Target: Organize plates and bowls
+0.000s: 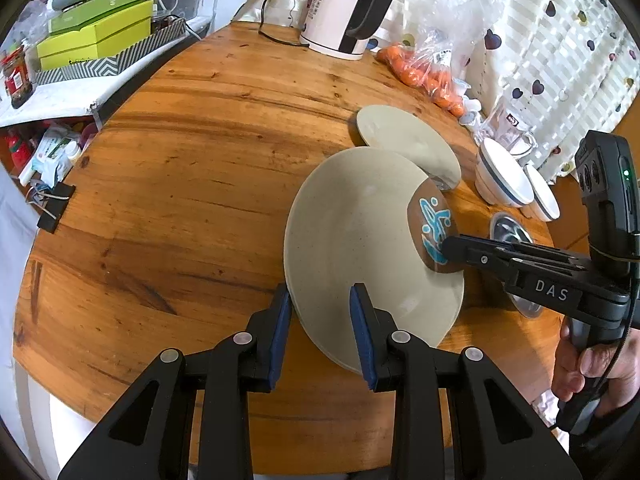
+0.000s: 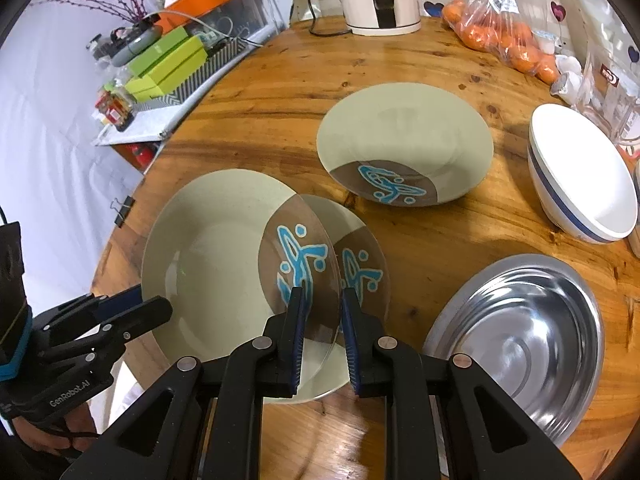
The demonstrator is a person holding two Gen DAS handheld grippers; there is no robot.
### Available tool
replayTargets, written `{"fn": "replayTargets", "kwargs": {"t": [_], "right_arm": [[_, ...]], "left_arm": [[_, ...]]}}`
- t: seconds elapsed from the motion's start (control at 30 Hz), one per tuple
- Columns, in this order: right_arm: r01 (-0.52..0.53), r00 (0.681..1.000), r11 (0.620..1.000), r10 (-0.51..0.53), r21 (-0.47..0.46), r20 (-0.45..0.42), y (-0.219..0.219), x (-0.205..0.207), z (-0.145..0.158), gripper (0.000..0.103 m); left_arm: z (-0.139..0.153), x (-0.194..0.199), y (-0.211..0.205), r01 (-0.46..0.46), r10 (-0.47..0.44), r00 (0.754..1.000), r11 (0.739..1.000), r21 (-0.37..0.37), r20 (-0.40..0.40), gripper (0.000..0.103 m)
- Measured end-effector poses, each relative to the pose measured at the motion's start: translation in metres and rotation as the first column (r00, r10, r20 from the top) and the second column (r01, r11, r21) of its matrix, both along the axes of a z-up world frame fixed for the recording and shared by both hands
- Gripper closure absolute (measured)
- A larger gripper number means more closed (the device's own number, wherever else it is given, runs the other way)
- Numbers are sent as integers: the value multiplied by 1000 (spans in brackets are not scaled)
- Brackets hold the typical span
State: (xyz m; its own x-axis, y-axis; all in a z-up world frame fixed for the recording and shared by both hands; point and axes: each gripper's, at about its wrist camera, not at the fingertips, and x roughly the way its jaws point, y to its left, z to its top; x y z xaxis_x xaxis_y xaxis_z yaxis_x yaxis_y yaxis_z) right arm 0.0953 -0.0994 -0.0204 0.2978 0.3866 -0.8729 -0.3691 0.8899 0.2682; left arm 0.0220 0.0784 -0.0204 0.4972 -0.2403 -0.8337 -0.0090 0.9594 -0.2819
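In the left wrist view, a cream plate (image 1: pixel 360 240) with a brown, blue-patterned segment is seen held tilted above the wooden table (image 1: pixel 180 200). The left gripper (image 1: pixel 320 320) is narrowly parted with the plate's near rim between its pads, apparently clamped, and the right gripper (image 1: pixel 448 250) is closed on the patterned edge. A second matching plate (image 1: pixel 404 140) lies beyond it, and two white bowls (image 1: pixel 504 176) stand apart to the right. In the right wrist view, the held plate (image 2: pixel 224 256) is shown directly over another plate (image 2: pixel 360 248) resting on the table, with a third plate (image 2: pixel 404 140) further back. A steel dish (image 2: pixel 520 340) and a white bowl (image 2: pixel 580 176) are unstacked. Stacking is judged barely begun: no pile is complete. Contact between held and lower plate cannot be determined; the second bowl is cut off at the frame edge.
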Motion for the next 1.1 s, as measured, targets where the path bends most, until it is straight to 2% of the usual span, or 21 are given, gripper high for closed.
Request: {"fn": "replayTargets", "kwargs": {"t": [0.77, 1.1], "right_arm": [[23, 1000, 999, -23, -35, -5, -8, 6, -11, 85], [24, 1000, 999, -24, -37, 6, -9, 6, -9, 85]], "left_arm": [[-15, 14, -11, 37, -36, 998, 999, 16, -50, 72], [-18, 18, -9, 45, -45, 997, 999, -1, -59, 71]]}}
